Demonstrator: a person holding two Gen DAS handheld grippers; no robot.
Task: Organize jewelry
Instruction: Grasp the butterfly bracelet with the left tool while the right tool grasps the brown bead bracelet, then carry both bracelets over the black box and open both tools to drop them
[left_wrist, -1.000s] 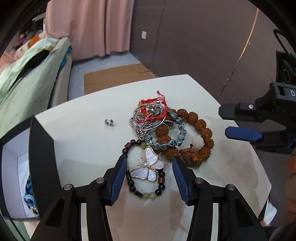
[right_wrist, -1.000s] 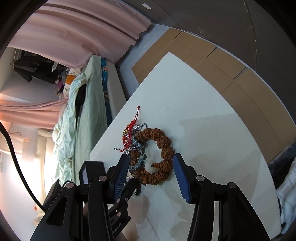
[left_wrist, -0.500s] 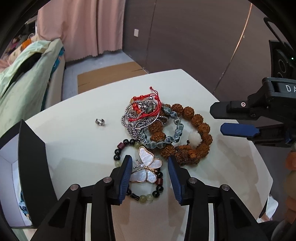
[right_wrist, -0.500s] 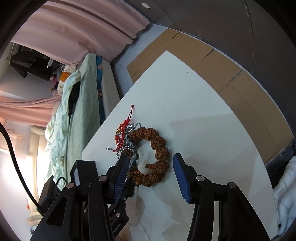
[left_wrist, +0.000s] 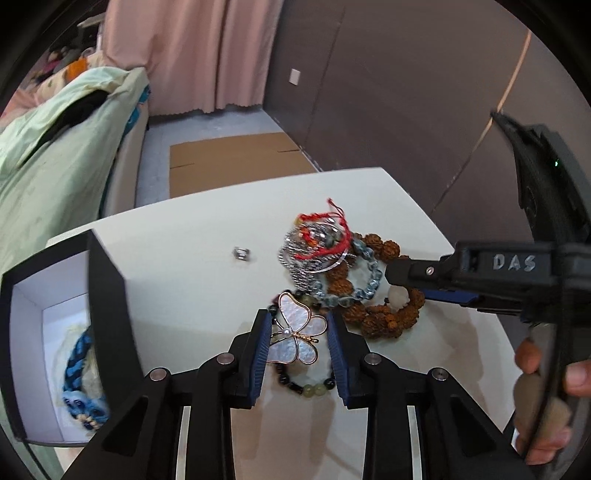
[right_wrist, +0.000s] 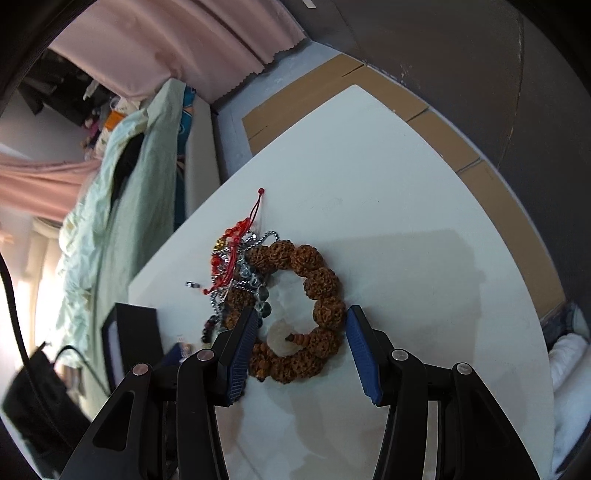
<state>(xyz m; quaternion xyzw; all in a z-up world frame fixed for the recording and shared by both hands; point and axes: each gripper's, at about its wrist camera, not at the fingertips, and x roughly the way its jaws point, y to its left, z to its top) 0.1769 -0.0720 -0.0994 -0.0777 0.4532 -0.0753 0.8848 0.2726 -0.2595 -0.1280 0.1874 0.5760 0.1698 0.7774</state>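
A pile of jewelry lies on the white table. My left gripper is shut on the pearly butterfly charm of a dark beaded bracelet, lifted slightly. Beyond it lie a brown seed-bead bracelet, a blue-grey bead bracelet, silver chains and a red cord bracelet. My right gripper is open, its jaws straddling the near side of the brown bracelet; it also shows in the left wrist view.
A small silver ring lies alone left of the pile. An open black box with white lining holds a blue braided bracelet at the table's left. A bed with green bedding stands beyond; cardboard covers the floor.
My left gripper has closed from open onto the butterfly charm and raised it. My right gripper has moved in over the brown bead bracelet, still open.
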